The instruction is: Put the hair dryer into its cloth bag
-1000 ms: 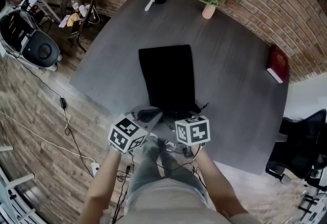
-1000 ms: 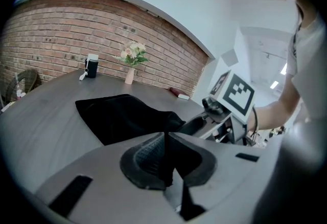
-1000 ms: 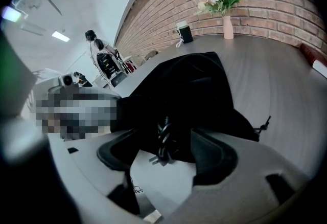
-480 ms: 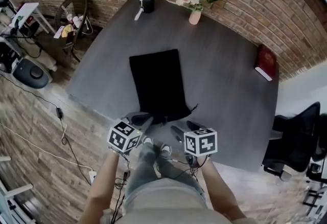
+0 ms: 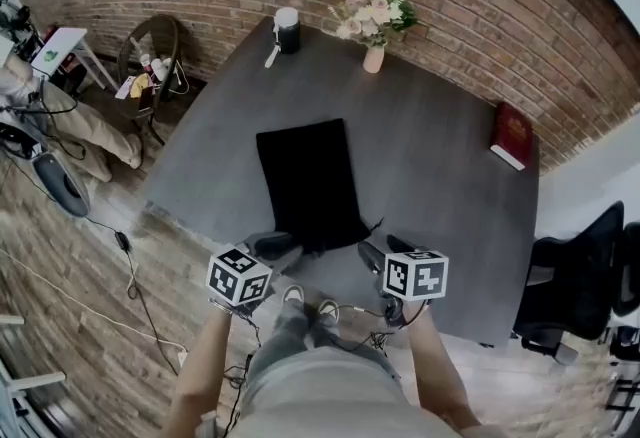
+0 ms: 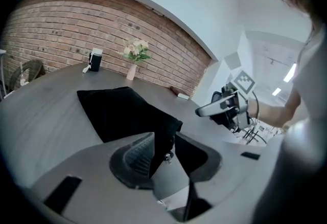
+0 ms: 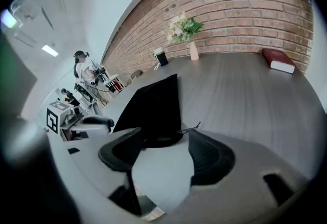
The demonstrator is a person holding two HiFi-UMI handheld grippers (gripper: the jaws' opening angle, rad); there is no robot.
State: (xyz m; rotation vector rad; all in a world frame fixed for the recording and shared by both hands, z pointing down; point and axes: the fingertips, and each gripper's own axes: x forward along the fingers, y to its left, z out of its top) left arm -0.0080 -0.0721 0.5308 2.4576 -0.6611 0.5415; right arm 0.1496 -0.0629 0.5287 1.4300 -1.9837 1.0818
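Observation:
A black cloth bag [image 5: 305, 181] lies flat on the dark grey table [image 5: 440, 156], its drawstring mouth toward me. No hair dryer shows; whatever is inside the bag is hidden. My left gripper [image 5: 272, 246] is at the bag's near left corner. Its jaws have just been opening, and in the left gripper view [image 6: 164, 141] the bag's corner [image 6: 163, 131] stands loosely between them. My right gripper [image 5: 385, 250] hangs open off the near right corner. The right gripper view shows its jaws [image 7: 164, 136] empty, just short of the bag [image 7: 153, 105].
At the table's far end stand a vase of flowers [image 5: 372, 21] and a black and white cylinder [image 5: 287, 29]. A red book [image 5: 512, 134] lies near the right edge. An office chair [image 5: 590, 276] is at the right, a wicker chair [image 5: 150, 56] at the left.
My right gripper has drawn back and to the right, away from the bag's mouth. My left gripper stays at the near left corner, and its jaws are now apart.

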